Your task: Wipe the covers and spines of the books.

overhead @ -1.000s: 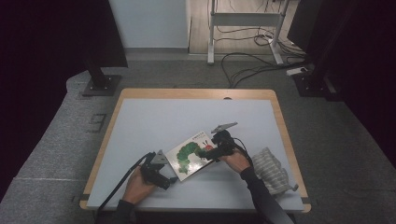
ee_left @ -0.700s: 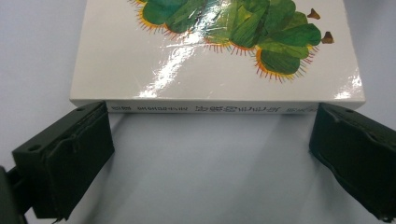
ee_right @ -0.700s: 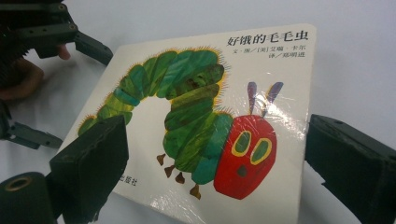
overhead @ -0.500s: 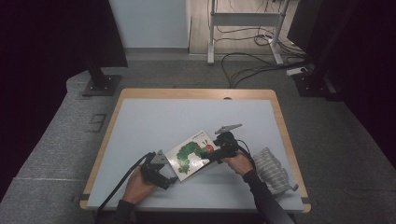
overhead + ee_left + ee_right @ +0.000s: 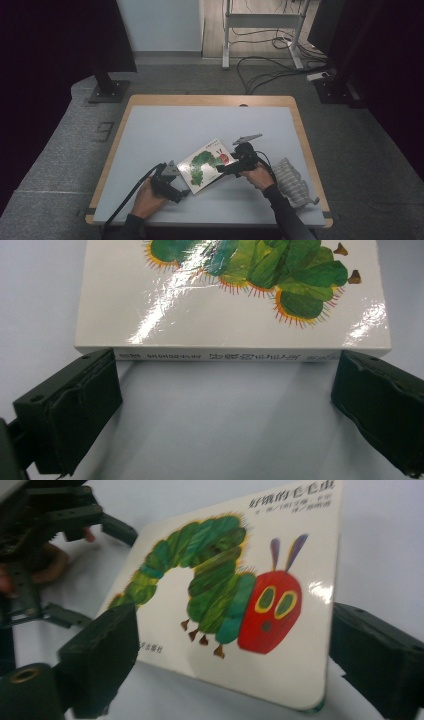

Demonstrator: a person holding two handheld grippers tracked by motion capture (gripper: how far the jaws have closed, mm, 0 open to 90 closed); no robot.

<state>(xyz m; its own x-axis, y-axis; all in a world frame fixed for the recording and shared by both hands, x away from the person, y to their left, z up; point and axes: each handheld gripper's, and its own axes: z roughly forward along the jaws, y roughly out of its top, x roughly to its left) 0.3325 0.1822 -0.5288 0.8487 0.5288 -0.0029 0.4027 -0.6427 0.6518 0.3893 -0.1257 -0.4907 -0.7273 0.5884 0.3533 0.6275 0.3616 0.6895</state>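
The glossy white board book with a green caterpillar cover (image 5: 235,295) lies spine-on just ahead of the wide-open, empty left gripper (image 5: 225,405), while the right gripper (image 5: 230,670), also open, straddles its opposite edge.

The top edge of the left gripper view is cutting off the far part of the book (image 5: 235,295), taking the caterpillar's head with it. In the high view, the title print on its cover is showing too small to read, and the striped cloth (image 5: 292,181) is staying too dim to identify.
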